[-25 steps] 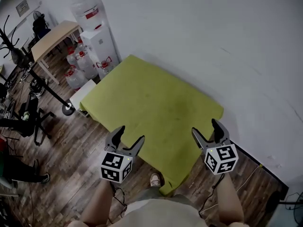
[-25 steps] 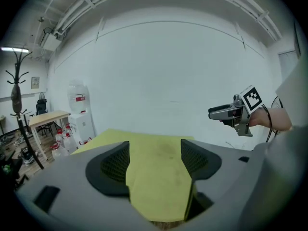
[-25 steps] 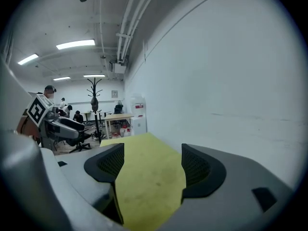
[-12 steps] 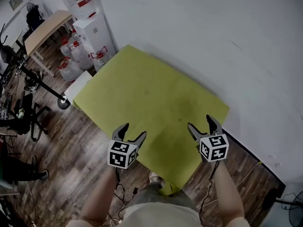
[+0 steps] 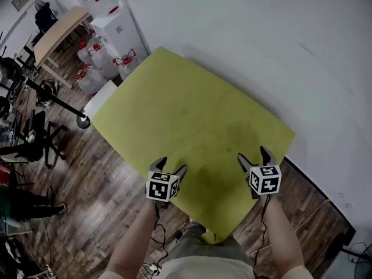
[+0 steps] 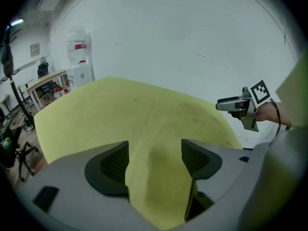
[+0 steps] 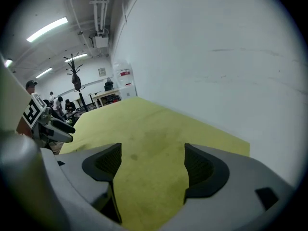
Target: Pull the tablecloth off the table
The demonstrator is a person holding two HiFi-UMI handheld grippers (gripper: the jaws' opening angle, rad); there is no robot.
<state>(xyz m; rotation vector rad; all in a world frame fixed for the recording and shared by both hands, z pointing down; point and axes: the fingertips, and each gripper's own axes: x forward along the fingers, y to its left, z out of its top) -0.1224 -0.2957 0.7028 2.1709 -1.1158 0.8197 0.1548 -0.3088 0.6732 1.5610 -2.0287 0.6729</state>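
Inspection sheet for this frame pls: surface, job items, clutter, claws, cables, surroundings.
surface: table fully covered, its top not visible
job's things: green tablecloth lies flat on the table, not pulled yet
clutter: nothing seen on the cloth
claws: left claw open at the cloth's near edge; right claw jaws opening; cloth shows between both pairs, not pinched
cables: a cable hangs below each claw along the arm
surroundings: white wall, wood floor, water dispenser, water jugs, wooden desk, coat stand
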